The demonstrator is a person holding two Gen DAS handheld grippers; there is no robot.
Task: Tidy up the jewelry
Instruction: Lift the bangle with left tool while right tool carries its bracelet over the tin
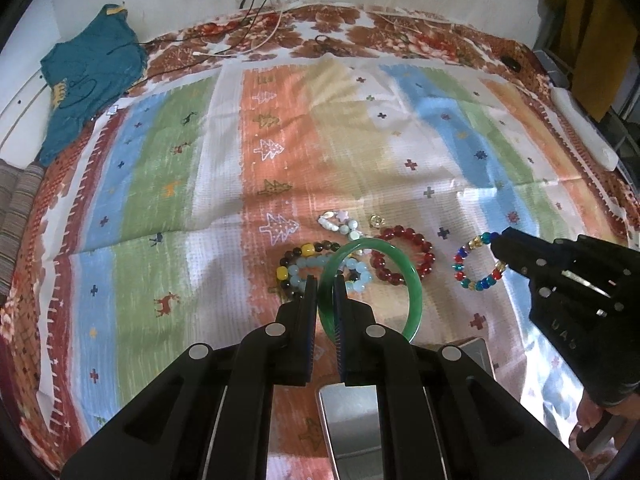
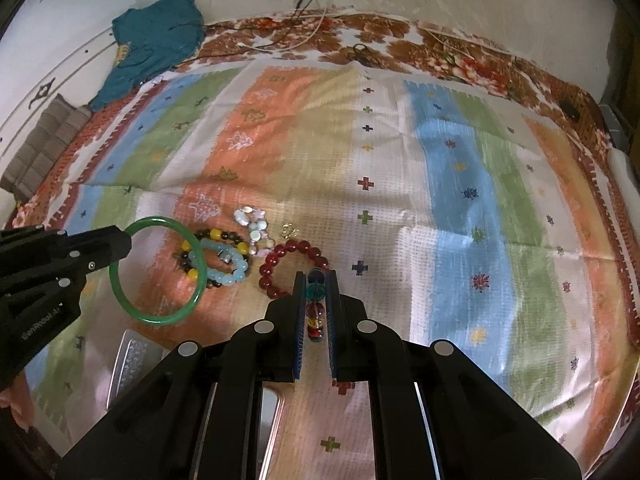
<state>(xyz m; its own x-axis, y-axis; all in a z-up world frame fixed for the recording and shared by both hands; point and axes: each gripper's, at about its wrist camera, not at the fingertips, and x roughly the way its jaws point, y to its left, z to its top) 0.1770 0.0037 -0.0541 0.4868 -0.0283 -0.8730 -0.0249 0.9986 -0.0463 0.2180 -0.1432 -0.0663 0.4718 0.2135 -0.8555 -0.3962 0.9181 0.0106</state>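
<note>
Left hand-held gripper [image 1: 325,285] is clamped on the green bangle [image 1: 412,276], right hand-held gripper [image 2: 316,280] pinches the multicolored bead bracelet [image 1: 468,260].

A striped cloth [image 1: 168,184] with tree and cross motifs covers a floral bedsheet [image 1: 400,32], with a crumpled teal garment [image 1: 88,80] at the far left, thin cords [image 1: 256,20] at the far edge, and a shiny metal tin [image 2: 132,364] near.

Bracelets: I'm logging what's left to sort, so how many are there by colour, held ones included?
Green bangle, in left claw: 1
Multicolour bead bracelet, in right claw: 1
Red: 1
Light blue: 1
Dark-and-yellow: 1
Pale shell-like: 1
Total: 6
</note>
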